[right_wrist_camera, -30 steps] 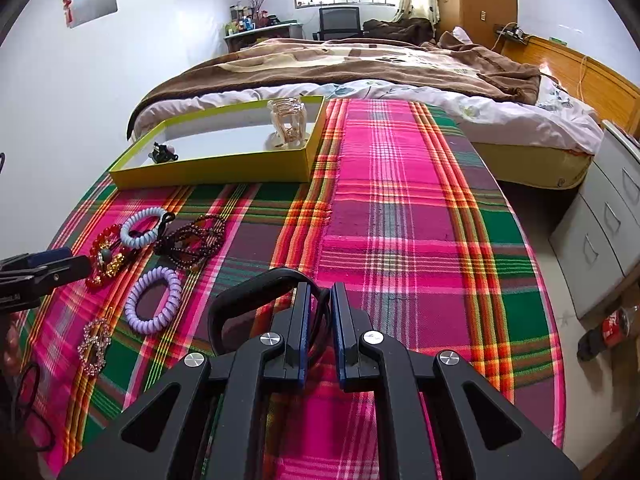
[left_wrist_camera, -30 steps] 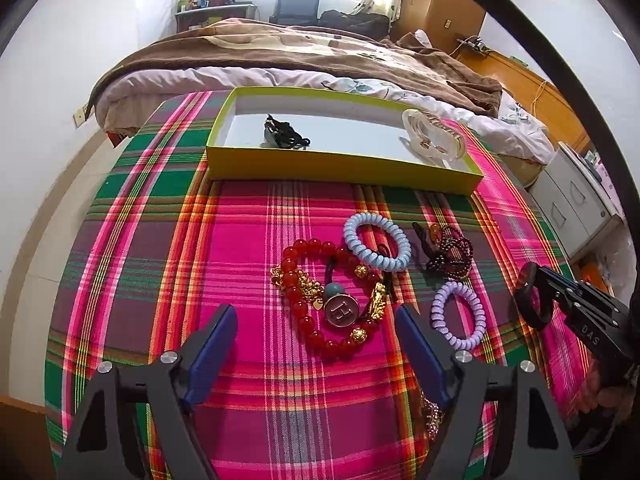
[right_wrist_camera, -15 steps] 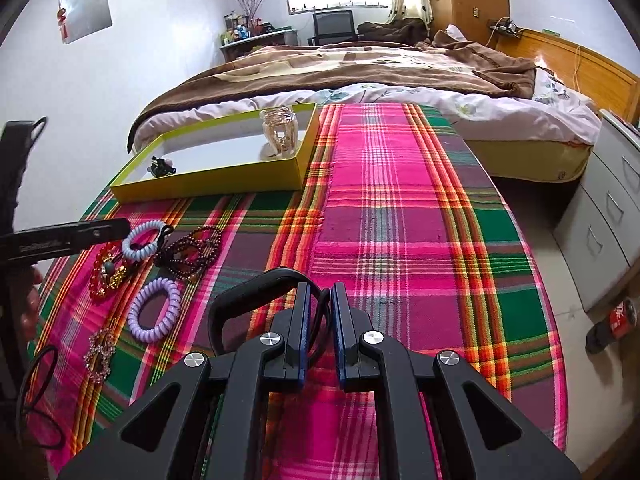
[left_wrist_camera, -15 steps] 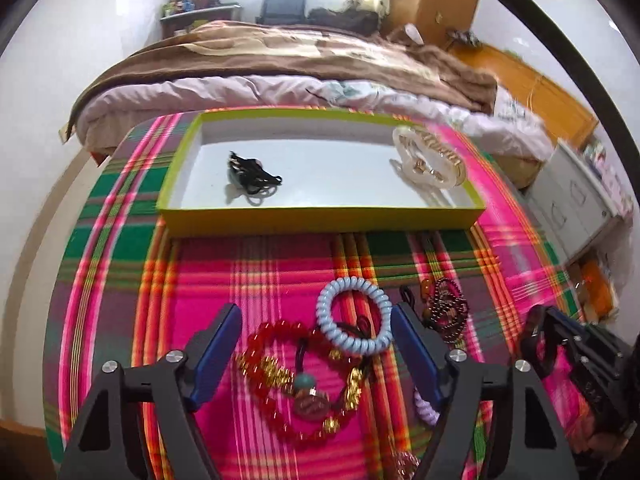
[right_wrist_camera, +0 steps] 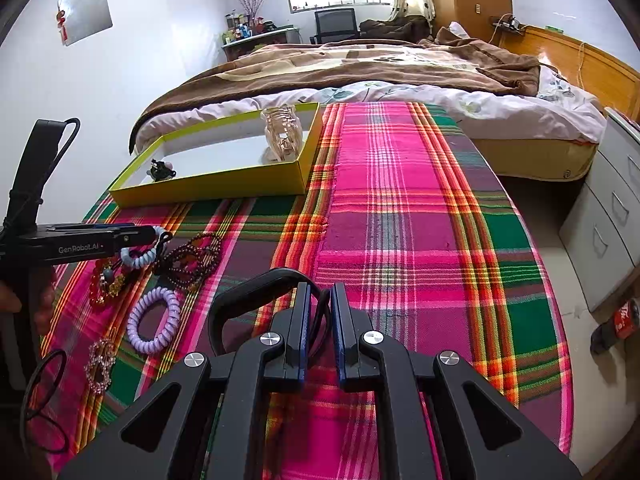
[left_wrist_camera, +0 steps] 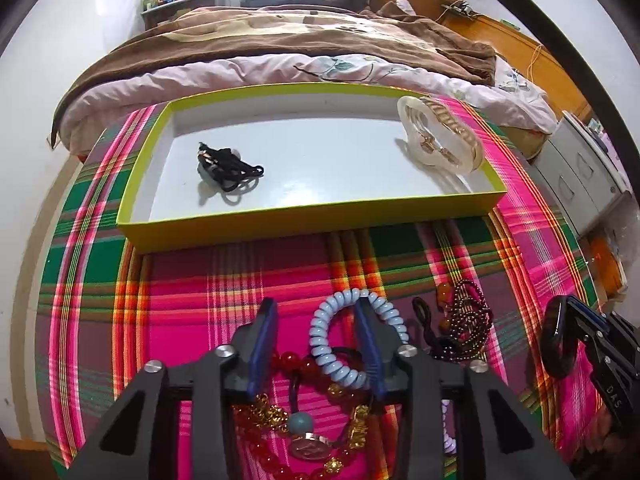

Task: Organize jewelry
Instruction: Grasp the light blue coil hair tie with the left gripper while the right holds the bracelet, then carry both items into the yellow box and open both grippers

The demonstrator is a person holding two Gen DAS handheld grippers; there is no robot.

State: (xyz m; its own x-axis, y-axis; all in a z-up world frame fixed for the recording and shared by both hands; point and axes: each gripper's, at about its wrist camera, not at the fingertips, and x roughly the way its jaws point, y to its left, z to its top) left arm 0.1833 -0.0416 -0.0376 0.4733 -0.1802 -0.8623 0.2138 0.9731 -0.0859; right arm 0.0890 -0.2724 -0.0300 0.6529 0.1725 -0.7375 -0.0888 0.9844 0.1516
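Note:
My left gripper [left_wrist_camera: 316,312] hangs low over the plaid cloth with its jaws closing. The left side of a light blue coil hair tie [left_wrist_camera: 320,344] lies between them, and the right finger [left_wrist_camera: 370,344] reaches through the ring. The pads do not press on the coil. Under the tie lies a red bead bracelet [left_wrist_camera: 288,360] with gold charms. My right gripper [right_wrist_camera: 320,292] is shut on a black band [right_wrist_camera: 248,292] and stays near the table's front. A yellow-green box [left_wrist_camera: 320,220] behind holds black hair ties [left_wrist_camera: 228,168] and a clear hair claw [left_wrist_camera: 440,136].
A dark bead bracelet [left_wrist_camera: 468,328] lies right of the blue coil. A purple coil tie [right_wrist_camera: 154,320], a rhinestone piece [right_wrist_camera: 98,364] and a thin black hair tie [right_wrist_camera: 44,400] lie nearer the front. A bed [right_wrist_camera: 380,68] stands behind the table, drawers [right_wrist_camera: 608,208] to the right.
My left gripper has moved forward over the jewelry toward the box, and its jaws have narrowed around the blue coil tie. The right gripper has kept still with the black band.

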